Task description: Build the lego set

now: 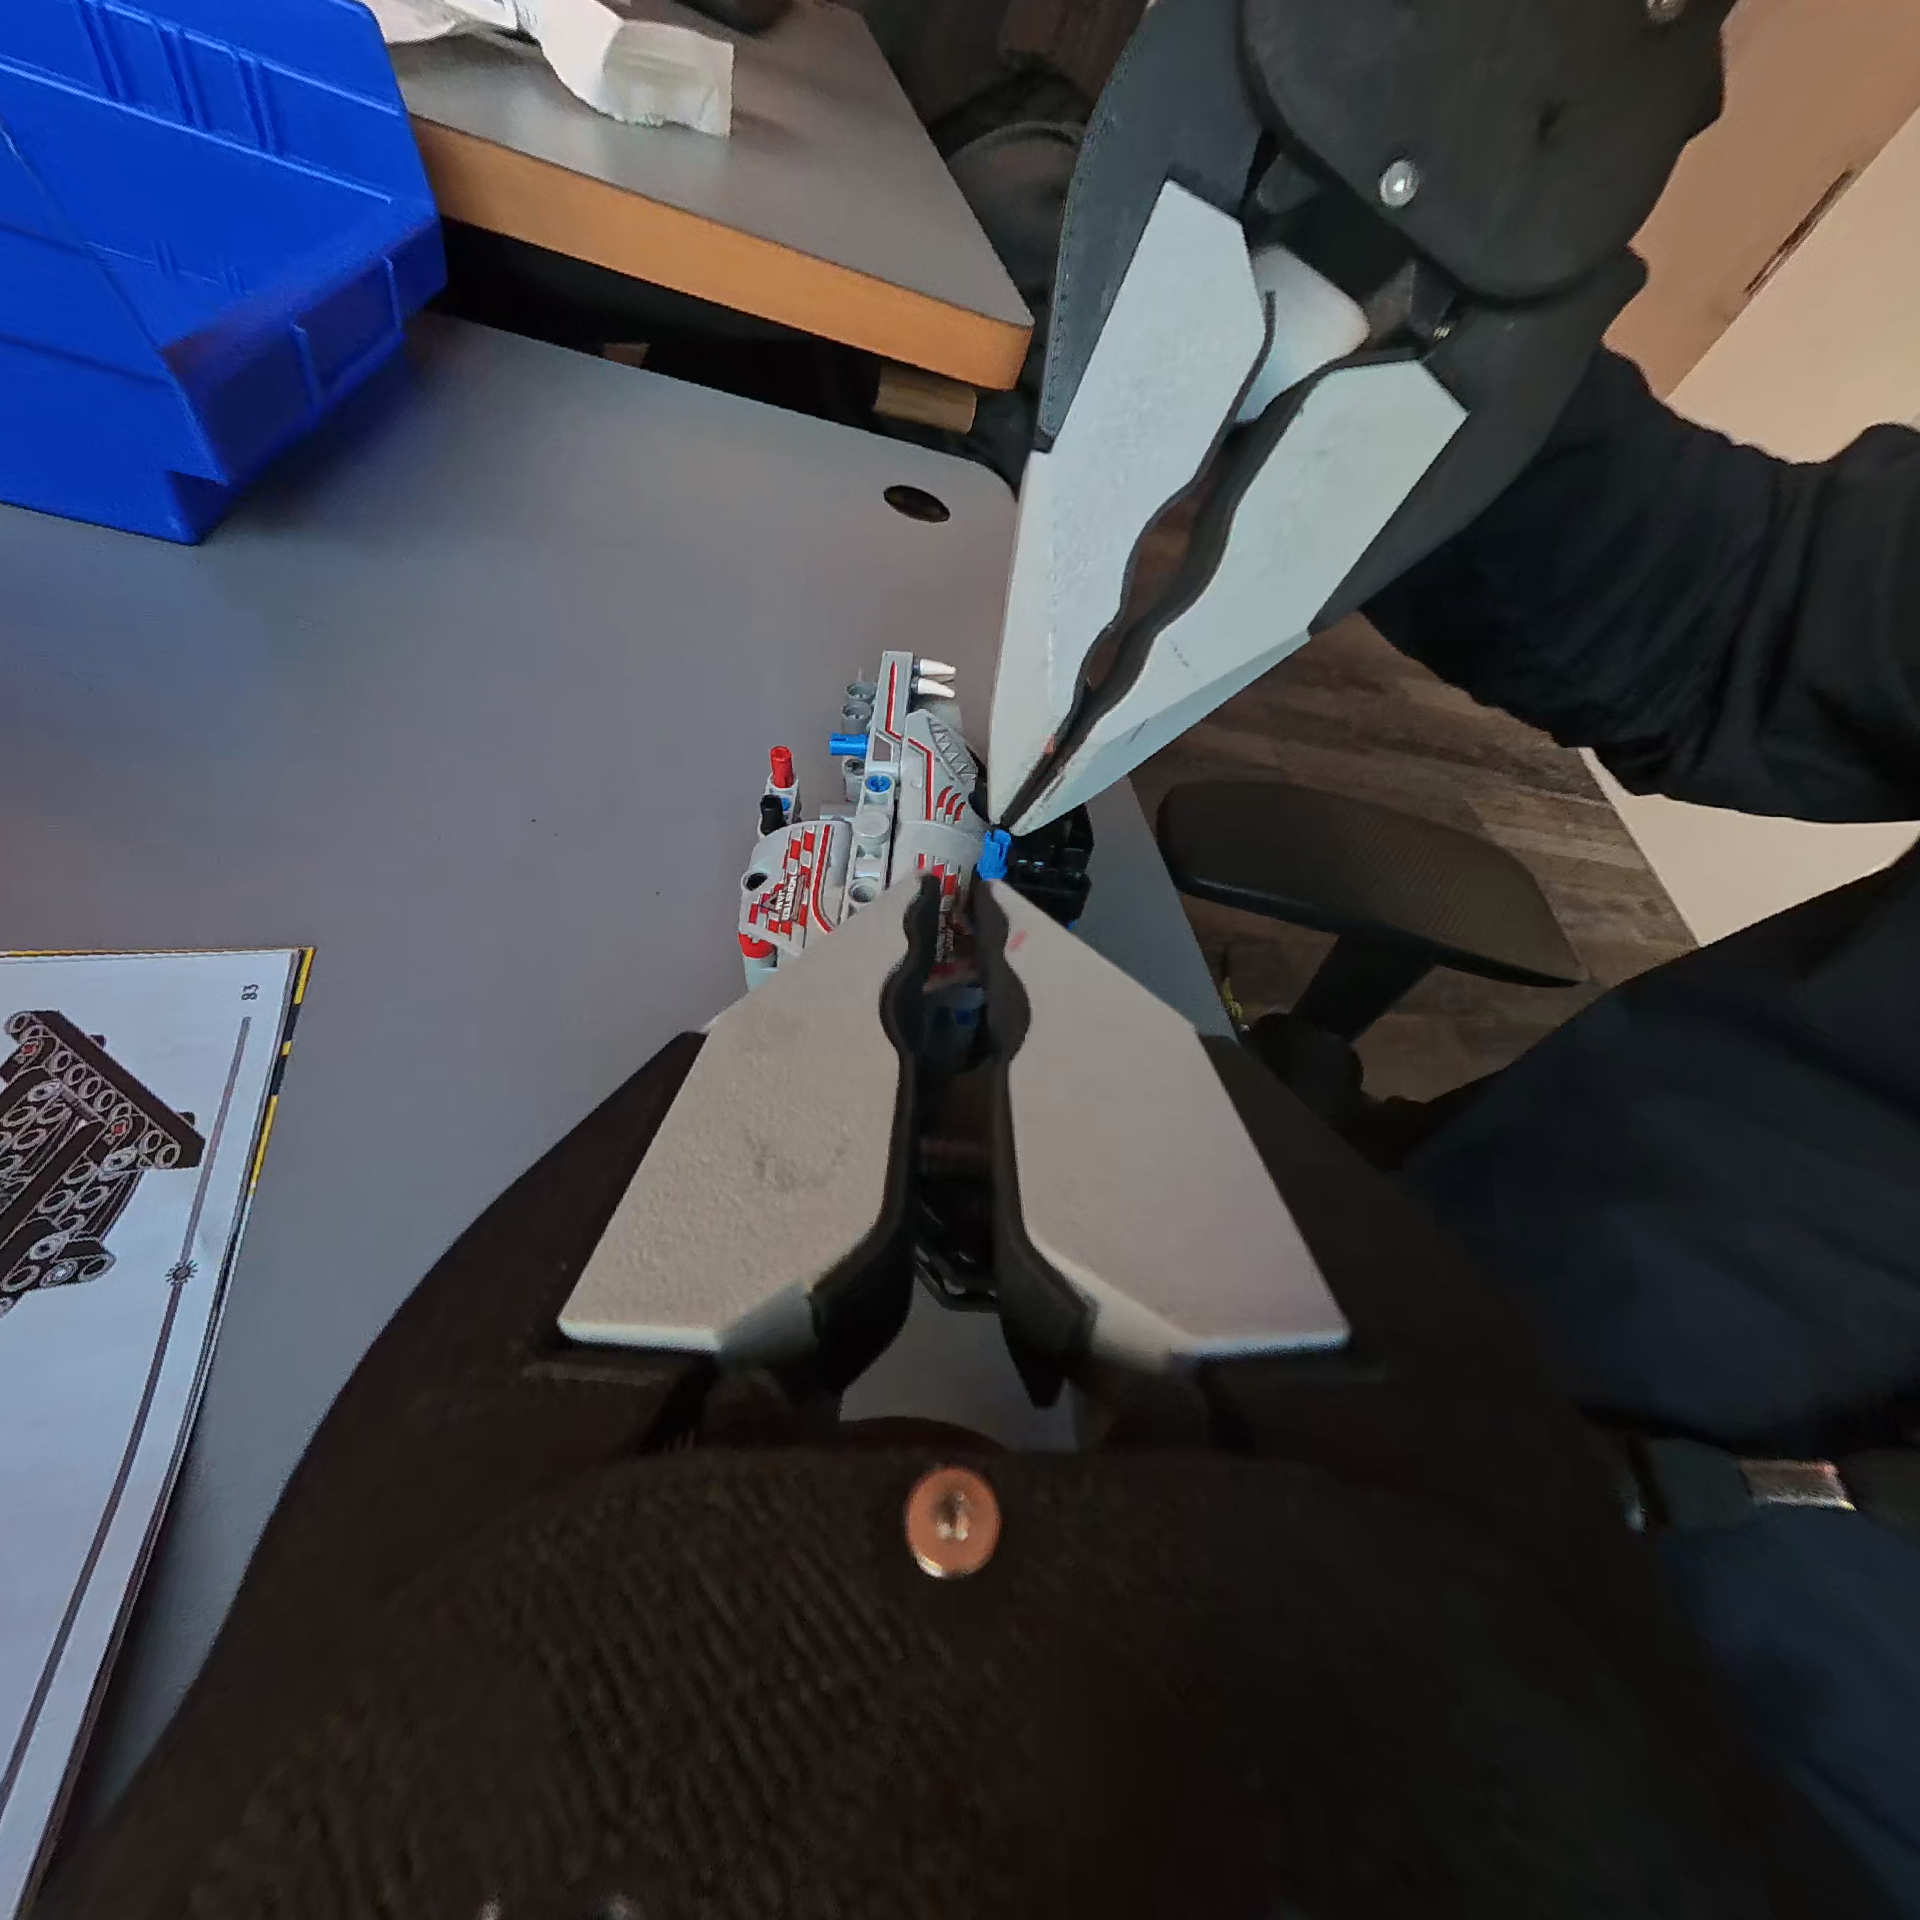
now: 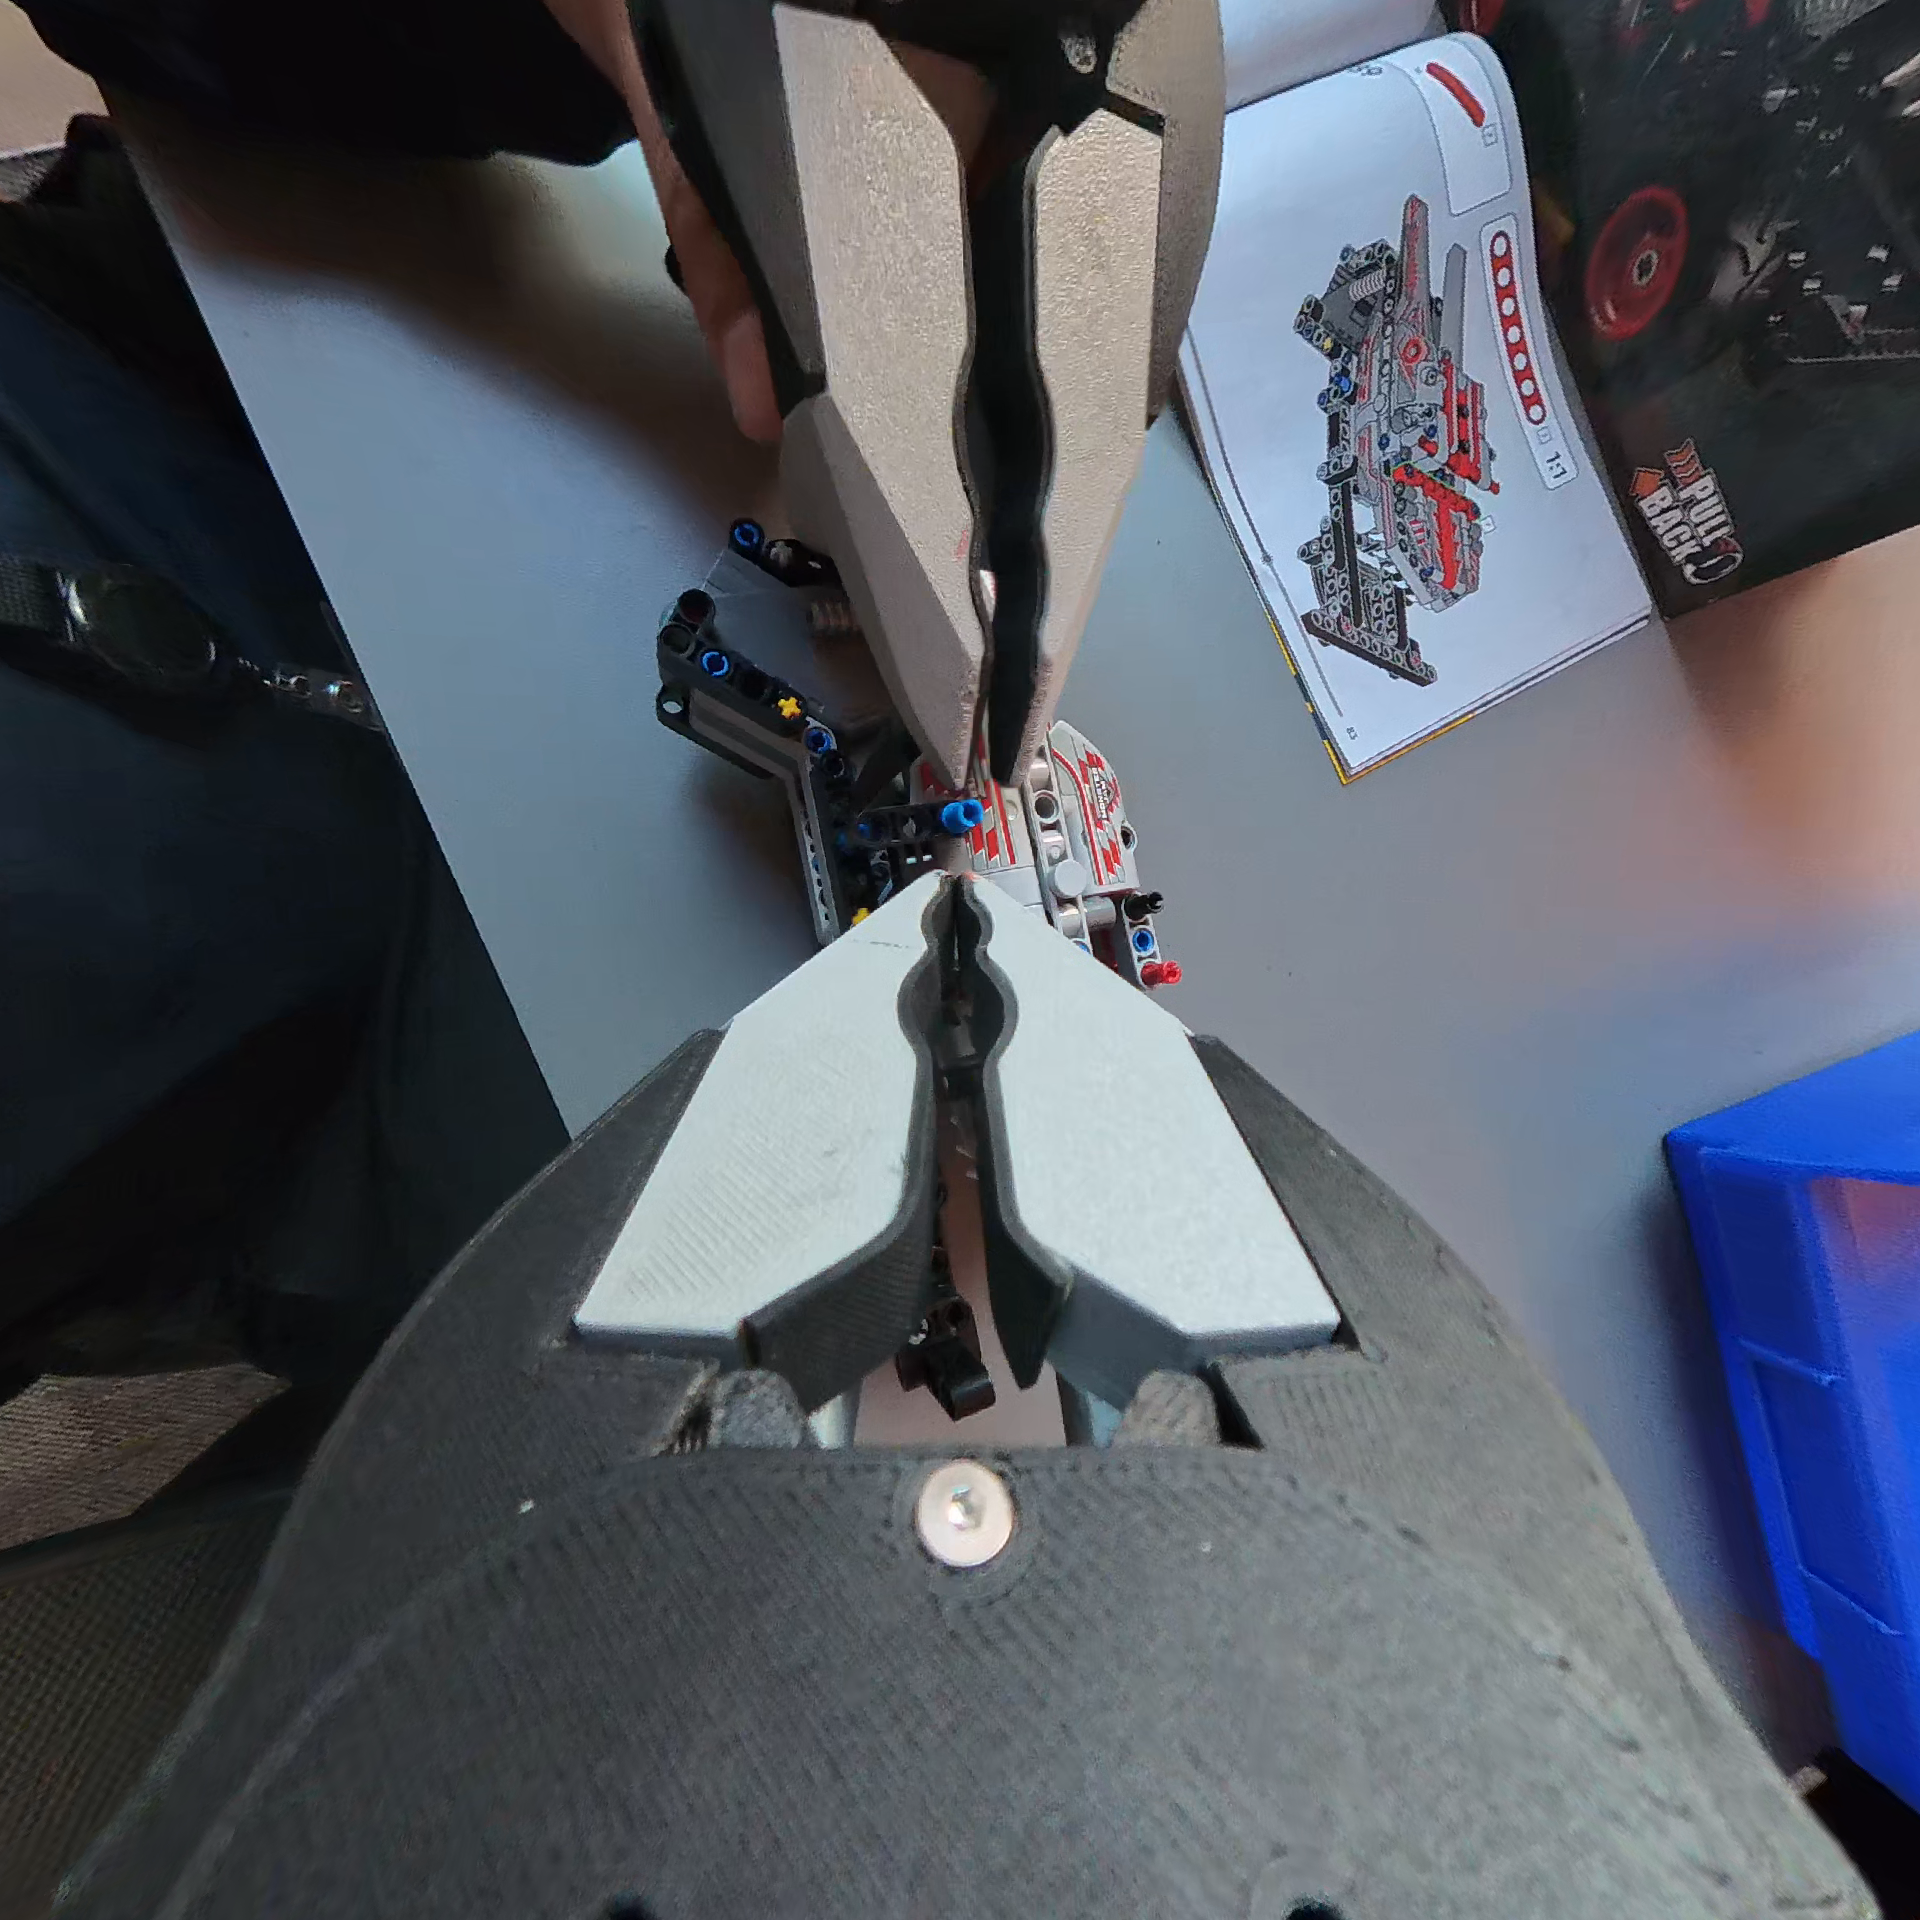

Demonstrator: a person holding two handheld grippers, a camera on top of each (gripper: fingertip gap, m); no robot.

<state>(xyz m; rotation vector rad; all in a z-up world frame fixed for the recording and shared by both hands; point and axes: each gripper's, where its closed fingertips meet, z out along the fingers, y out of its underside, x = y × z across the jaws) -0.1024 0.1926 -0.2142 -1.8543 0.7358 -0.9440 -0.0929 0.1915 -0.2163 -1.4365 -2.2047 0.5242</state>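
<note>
The left gripper is squeezing nearly shut on the toy car, pinching its grey and red body so it stays put. The toy car is sitting on the grey counter, close to the edge nearest the person. Just past it, the right gripper is coming down from above with its fingers pressed together, and its tip is touching a small blue peg on the car. I cannot tell if it is holding the peg or only pushing it.

To do this step well, the left gripper should be holding the car firm while the right one is pushing the peg straight in, slowly, so nothing is popping off.

The right wrist view is showing the black frame of the car reaching toward the counter's near edge, and the open picture book with the dark box beyond it. The left wrist view is not showing the box. Instead it is showing the blue bin by the far edge and a second counter behind.
</note>
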